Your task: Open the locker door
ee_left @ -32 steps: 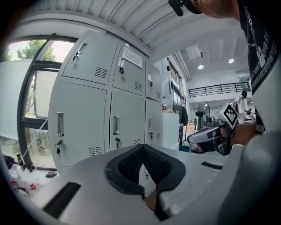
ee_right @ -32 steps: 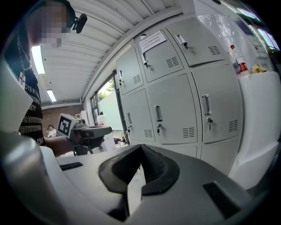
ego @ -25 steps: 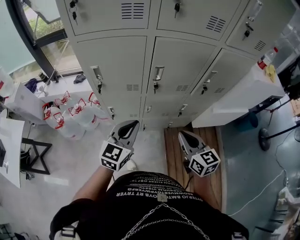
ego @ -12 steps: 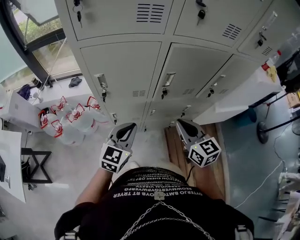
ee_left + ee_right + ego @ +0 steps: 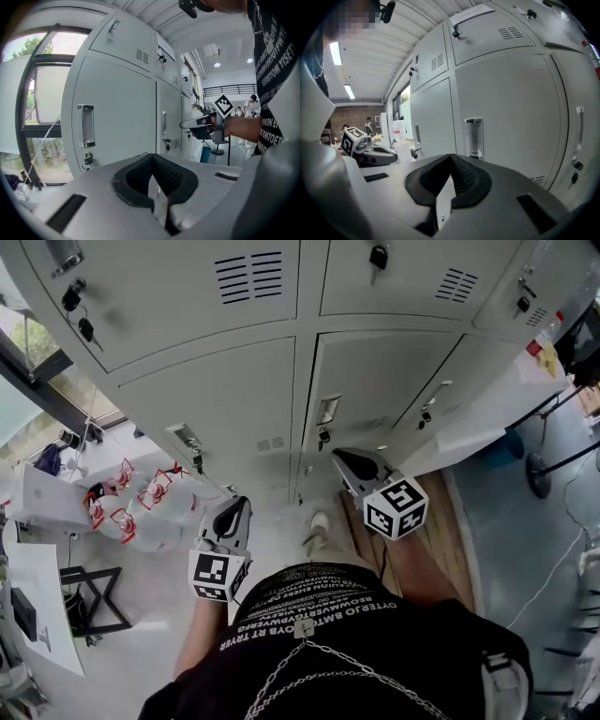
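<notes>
Directly ahead, the grey locker door point(image 5: 375, 381) stands shut in the middle row, its recessed pull handle point(image 5: 473, 138) at the left edge above a keyed lock point(image 5: 322, 436). Likely painted sheet steel, it should swing lightly but offers only slick, rigid faces; the handle's lip looks the one purchase. The right claw point(image 5: 345, 458), pressed together and empty, points near it; the left claw point(image 5: 238, 507), likewise closed, hangs well apart.

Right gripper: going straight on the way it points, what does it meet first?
Most likely the grey locker door straight ahead, at or near its recessed handle. Nothing shows between the right gripper, jaws shut, and that door; depth is unclear.
</notes>
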